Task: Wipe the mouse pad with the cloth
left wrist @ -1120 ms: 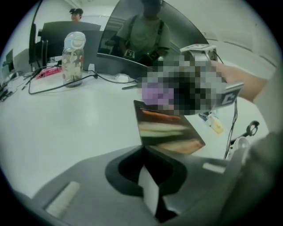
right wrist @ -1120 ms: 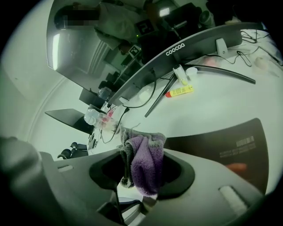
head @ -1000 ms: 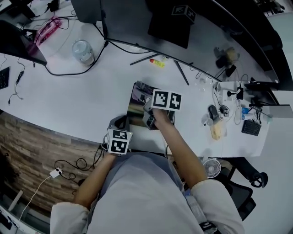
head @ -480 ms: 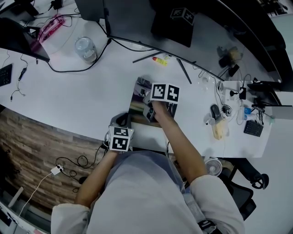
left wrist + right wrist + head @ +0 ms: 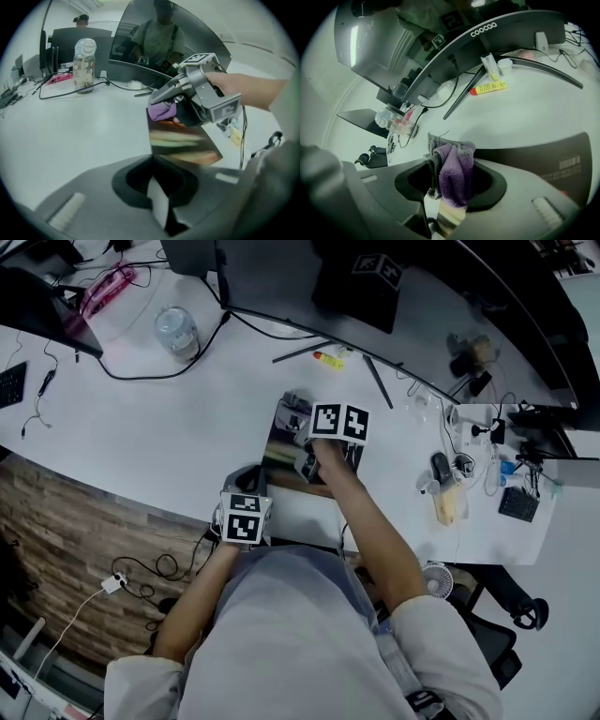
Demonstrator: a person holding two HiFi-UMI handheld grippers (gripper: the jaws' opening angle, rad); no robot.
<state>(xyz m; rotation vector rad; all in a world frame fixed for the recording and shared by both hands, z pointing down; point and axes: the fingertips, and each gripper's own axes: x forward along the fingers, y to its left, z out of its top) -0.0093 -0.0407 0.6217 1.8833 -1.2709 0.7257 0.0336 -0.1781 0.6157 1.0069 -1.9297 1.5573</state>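
A dark printed mouse pad [image 5: 284,452] lies near the front edge of the white desk [image 5: 169,427]. My right gripper [image 5: 300,423] is over the pad's far part, shut on a bunched purple and grey cloth [image 5: 452,173] that touches the pad [image 5: 543,159]. The left gripper view shows that gripper [image 5: 164,101] and the cloth [image 5: 161,111] at the pad's far end [image 5: 183,143]. My left gripper [image 5: 251,482] sits at the pad's near left corner. That corner runs into its jaws [image 5: 157,187], which look shut on it.
A clear jar [image 5: 176,331] stands at the back left with a black cable beside it. A curved monitor [image 5: 281,287] and its stand legs lie behind the pad, with a yellow tube [image 5: 325,359] there. A mouse [image 5: 438,468], cables and small items fill the right.
My right gripper has slid the cloth a little toward the pad's far edge. The left gripper has stayed at the pad's near corner.
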